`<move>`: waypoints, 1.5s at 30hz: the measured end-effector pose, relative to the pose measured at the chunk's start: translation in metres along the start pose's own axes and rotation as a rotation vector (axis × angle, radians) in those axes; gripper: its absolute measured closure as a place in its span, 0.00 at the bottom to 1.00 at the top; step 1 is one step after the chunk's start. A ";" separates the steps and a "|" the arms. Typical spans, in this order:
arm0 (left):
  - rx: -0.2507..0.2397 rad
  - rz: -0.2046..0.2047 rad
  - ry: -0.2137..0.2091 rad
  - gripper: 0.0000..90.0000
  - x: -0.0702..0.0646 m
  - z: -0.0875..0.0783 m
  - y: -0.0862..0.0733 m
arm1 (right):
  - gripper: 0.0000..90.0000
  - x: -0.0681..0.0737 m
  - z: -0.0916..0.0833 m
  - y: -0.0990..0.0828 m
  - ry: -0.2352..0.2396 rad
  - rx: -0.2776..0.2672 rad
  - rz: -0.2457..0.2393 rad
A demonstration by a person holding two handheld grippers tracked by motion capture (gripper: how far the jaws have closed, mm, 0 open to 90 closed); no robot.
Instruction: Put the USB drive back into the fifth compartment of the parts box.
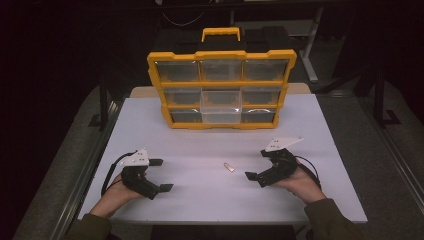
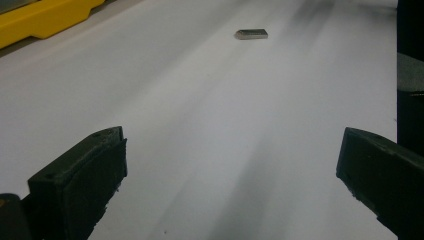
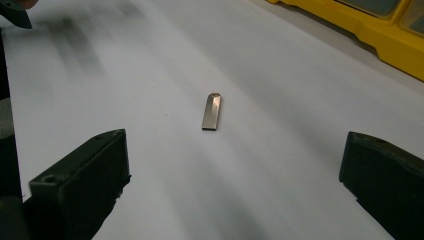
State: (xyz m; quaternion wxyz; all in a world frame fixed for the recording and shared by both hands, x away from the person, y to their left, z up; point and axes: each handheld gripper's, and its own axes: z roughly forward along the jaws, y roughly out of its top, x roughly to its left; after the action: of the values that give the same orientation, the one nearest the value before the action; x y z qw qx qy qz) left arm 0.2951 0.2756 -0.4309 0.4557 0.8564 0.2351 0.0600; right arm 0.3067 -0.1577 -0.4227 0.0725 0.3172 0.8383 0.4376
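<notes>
1. Metal, small and flat, the silver tab [image 3: 212, 111] lies alone on the white table [image 1: 200, 195], between the two grippers and nearer the right one.
2. Right gripper [image 1: 260, 165] rests low on the table, its fingers [image 3: 80, 185] spread wide and aimed at the tab, probably lined up to take it.
3. Left gripper [image 1: 160, 175] also sits on the table, well apart from the tab, fingers [image 2: 80, 180] wide apart and empty, seemingly just waiting.
4. Yellow organiser case [image 1: 221, 90] stands upright at the far edge, drawers facing the person; a clear middle drawer [image 1: 221, 106] juts forward, likely the tab's destination.
</notes>
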 end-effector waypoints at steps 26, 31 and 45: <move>0.001 -0.007 -0.013 0.00 0.000 0.000 0.000 | 0.00 -0.002 0.007 0.014 0.009 0.002 -0.011; -0.001 -0.003 -0.008 0.00 0.000 0.000 0.000 | 0.00 -0.003 0.008 0.018 0.011 0.000 -0.010; -0.001 0.002 -0.006 0.00 -0.002 0.000 0.000 | 0.00 -0.002 0.012 0.025 0.023 0.005 -0.019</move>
State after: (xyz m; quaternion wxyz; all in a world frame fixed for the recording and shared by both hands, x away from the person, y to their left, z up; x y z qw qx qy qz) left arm 0.2937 0.2747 -0.4310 0.4566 0.8568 0.2326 0.0581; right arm 0.3247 -0.1401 -0.4112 0.0663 0.3045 0.8429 0.4385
